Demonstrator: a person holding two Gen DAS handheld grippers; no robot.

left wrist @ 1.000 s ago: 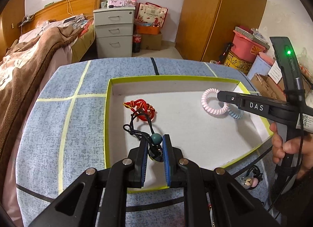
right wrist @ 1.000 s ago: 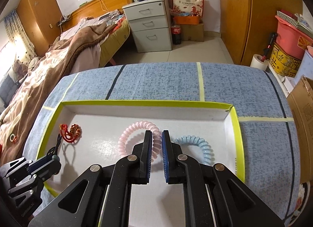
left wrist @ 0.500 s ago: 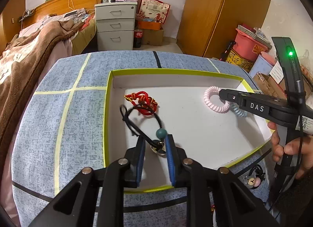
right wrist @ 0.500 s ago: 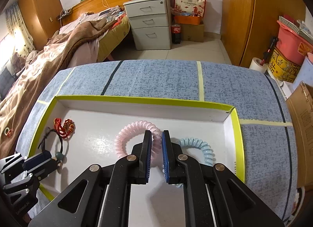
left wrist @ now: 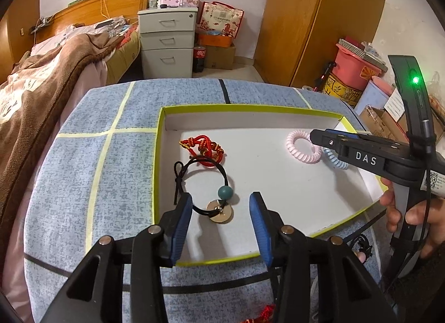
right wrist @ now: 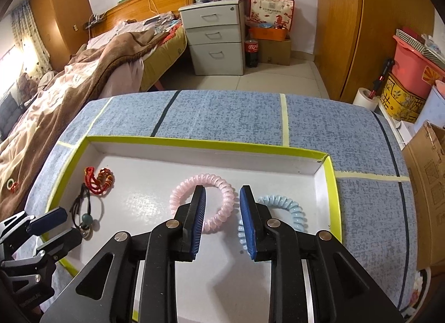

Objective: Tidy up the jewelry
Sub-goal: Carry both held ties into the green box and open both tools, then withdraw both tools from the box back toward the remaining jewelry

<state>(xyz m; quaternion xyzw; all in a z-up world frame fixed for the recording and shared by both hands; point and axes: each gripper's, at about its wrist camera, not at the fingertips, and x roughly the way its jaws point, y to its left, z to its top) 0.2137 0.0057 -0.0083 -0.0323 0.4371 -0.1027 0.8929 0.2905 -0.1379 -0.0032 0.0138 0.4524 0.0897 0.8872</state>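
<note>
A white tray with a yellow-green rim [left wrist: 250, 107] [right wrist: 194, 142] holds the jewelry. A black cord bracelet [left wrist: 222, 174] [right wrist: 86, 211] with a teal bead and a gold disc lies on the tray floor between the jaws of my left gripper [left wrist: 220, 203] [right wrist: 55, 225]. Those jaws are opening and the pads do not press on it. A red knotted cord [left wrist: 203, 147] [right wrist: 98, 179] lies just beyond. My right gripper [right wrist: 222, 193] [left wrist: 319, 136] is opening over a pink coil band [right wrist: 194, 179] [left wrist: 303, 146], whose right arc shows loose between the jaws. A blue coil band [right wrist: 289, 203] [left wrist: 335, 160] rests to its right.
The tray sits on a round table under a blue cloth [right wrist: 222, 114] marked with tape lines. A small charm [left wrist: 361, 242] and a red trinket [left wrist: 264, 313] lie outside the tray's near edge. A person's hand [left wrist: 397, 211] holds the right gripper. A bed stands left, boxes right.
The left jaws have spread wide and let go of the black cord bracelet, which now lies flat in the tray. The right jaws, shut before, have parted over the coil bands.
</note>
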